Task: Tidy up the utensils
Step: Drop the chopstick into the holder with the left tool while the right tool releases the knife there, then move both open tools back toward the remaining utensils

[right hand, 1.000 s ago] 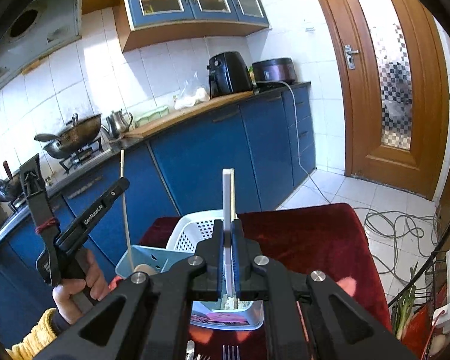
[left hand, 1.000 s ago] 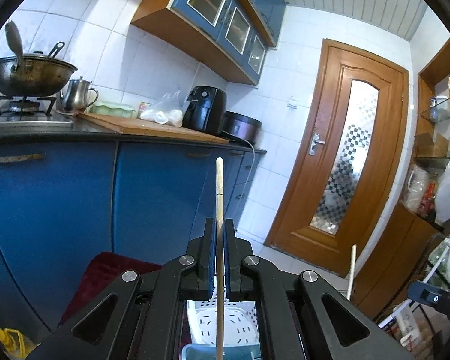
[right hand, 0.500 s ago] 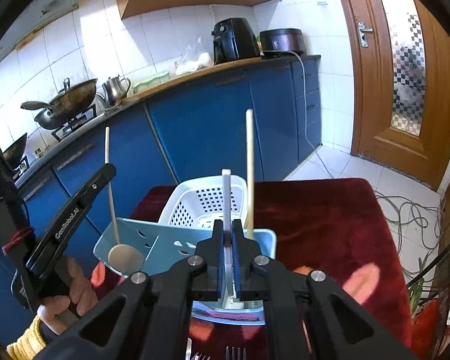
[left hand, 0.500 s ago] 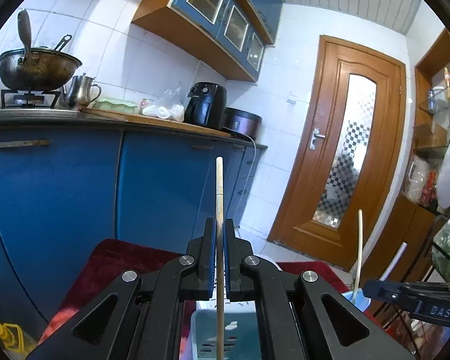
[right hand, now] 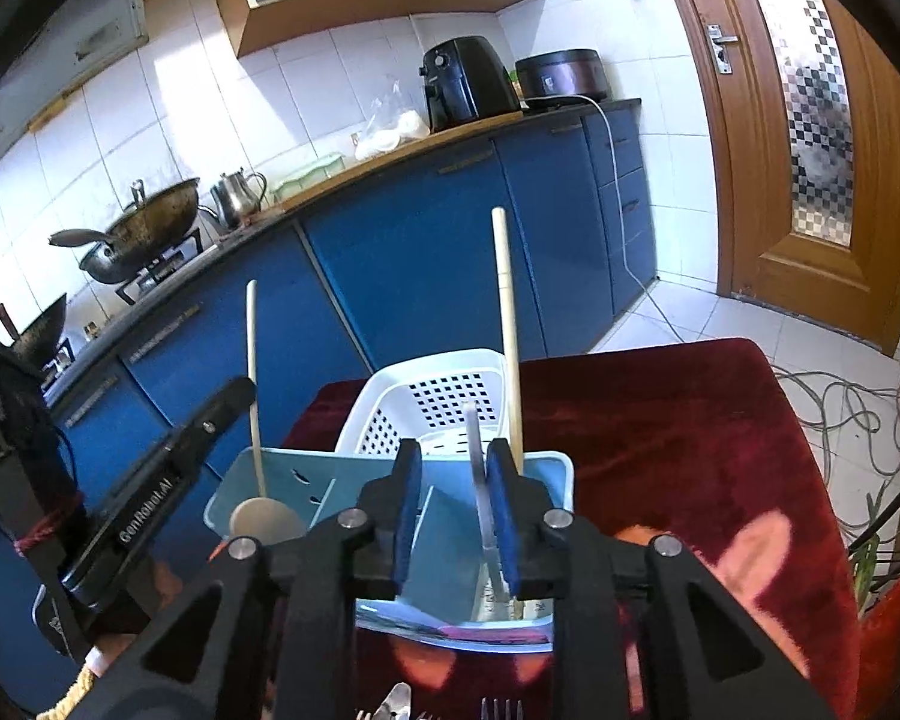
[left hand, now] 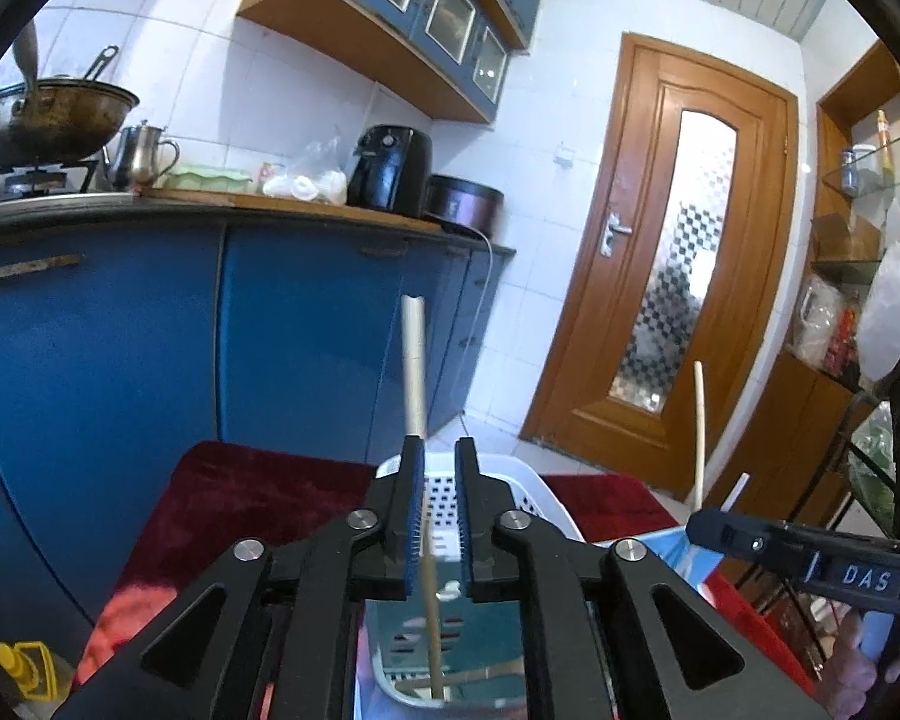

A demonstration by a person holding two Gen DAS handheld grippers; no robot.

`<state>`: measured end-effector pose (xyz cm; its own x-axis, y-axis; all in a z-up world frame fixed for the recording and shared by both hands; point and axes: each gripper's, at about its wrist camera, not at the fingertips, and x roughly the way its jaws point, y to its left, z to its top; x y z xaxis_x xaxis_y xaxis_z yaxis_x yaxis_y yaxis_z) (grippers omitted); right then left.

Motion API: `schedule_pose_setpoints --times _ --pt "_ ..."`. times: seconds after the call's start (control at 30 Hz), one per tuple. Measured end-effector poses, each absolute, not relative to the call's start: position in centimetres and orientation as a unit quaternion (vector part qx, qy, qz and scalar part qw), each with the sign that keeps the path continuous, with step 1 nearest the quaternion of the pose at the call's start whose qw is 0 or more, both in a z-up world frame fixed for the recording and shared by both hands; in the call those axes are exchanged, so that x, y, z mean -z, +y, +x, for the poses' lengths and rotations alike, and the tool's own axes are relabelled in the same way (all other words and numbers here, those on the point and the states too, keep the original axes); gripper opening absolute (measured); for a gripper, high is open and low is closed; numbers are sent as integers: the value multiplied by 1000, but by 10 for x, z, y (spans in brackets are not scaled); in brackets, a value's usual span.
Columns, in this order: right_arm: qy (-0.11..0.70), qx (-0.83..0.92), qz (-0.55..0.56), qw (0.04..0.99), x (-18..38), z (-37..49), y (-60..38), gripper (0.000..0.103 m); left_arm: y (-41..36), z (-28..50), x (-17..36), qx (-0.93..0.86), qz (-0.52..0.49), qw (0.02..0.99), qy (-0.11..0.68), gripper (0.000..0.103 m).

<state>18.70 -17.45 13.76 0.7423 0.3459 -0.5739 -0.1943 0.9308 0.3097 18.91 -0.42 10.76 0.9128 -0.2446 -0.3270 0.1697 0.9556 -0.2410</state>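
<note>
A light blue utensil caddy (right hand: 306, 480) with compartments stands on the red cloth. My left gripper (left hand: 437, 516) is open right above it; a wooden spoon handle (left hand: 415, 372) stands loose between the jaws, resting in the caddy. In the right wrist view that spoon (right hand: 252, 372) stands in the left compartment, bowl down. My right gripper (right hand: 448, 510) is open over the right compartment; a pale flat utensil (right hand: 477, 480) stands loose by the right jaw. A wooden stick (right hand: 506, 330) stands in the same compartment.
A white perforated basket (right hand: 438, 390) sits just behind the caddy. The red-clothed table (right hand: 660, 420) stretches right. Forks (right hand: 501, 708) lie at the near edge. Blue kitchen cabinets (left hand: 120, 330) stand behind, and a wooden door (left hand: 660, 270) to the right.
Both grippers have opened and let go of their utensils, which now stand in the caddy. Both grippers have come down closer over the caddy.
</note>
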Motion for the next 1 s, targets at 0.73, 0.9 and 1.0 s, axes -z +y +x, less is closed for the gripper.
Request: schedule_pose_setpoints --times 0.73,0.9,1.0 --pt "288 -163 139 933 -171 133 -186 36 2 139 -149 126 -86 966 211 32" --pt "291 -169 145 930 -176 117 -186 36 1 121 -155 129 -76 963 225 32" --pt "293 -170 147 929 -179 107 -186 36 1 111 -158 134 -72 960 237 32"
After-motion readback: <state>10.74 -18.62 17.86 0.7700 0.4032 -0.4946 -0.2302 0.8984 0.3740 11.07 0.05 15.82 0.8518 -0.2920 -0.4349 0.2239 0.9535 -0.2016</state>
